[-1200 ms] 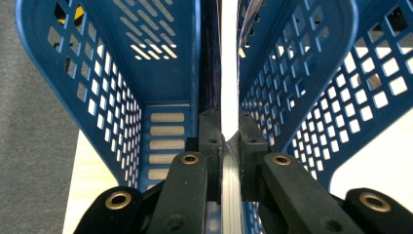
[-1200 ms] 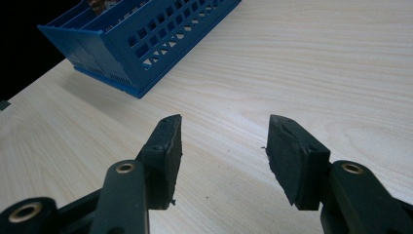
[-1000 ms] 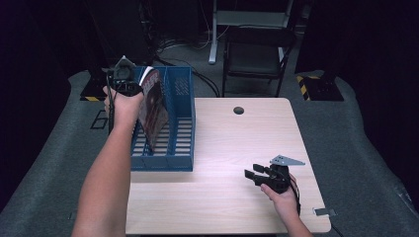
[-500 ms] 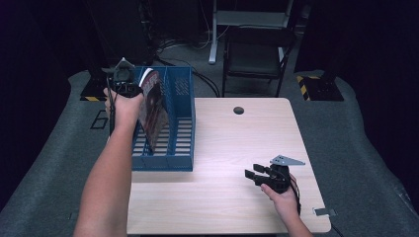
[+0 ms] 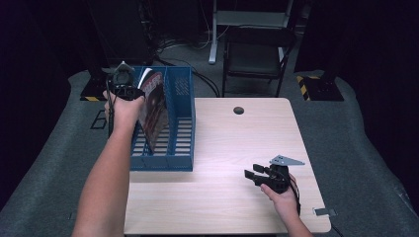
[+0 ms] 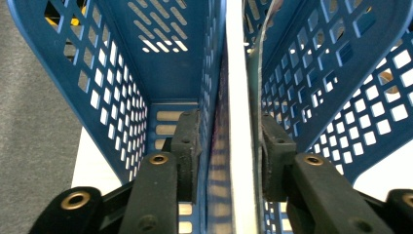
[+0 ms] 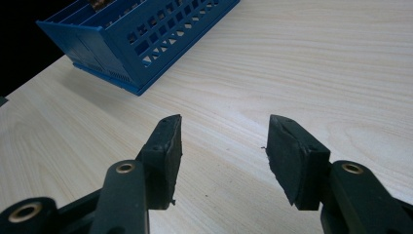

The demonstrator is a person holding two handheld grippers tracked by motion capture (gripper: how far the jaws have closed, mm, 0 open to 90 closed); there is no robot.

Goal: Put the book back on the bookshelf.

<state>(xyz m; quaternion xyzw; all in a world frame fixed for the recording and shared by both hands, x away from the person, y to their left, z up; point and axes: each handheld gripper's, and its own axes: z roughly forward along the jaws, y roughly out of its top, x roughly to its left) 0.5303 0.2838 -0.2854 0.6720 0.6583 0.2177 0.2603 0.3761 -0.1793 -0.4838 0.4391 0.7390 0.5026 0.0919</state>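
Left gripper view: magazine [image 6: 241, 122] standing on edge between the jaws, long axis running away from the camera.
Left gripper [image 5: 129, 88]: jaws just opening, pads off the covers.
Magazine position: inside blue file rack [image 5: 179, 123], leaning in its left compartment.
Right gripper [image 5: 257, 177]: jaws apart, nothing between, low over desk [image 5: 237, 148], well apart from rack.
Nearer hand: left.

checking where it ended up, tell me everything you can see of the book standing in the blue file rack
The thin book with a dark reddish cover and white page edges stands on edge in the left slot of the blue perforated plastic file rack, leaning with its top toward the left. The left gripper straddles its upper edge; its jaws have just been opening, and in the left gripper view the left pad stands clear of the cover while the right pad lies close against it. The cover print is too blurred to read.
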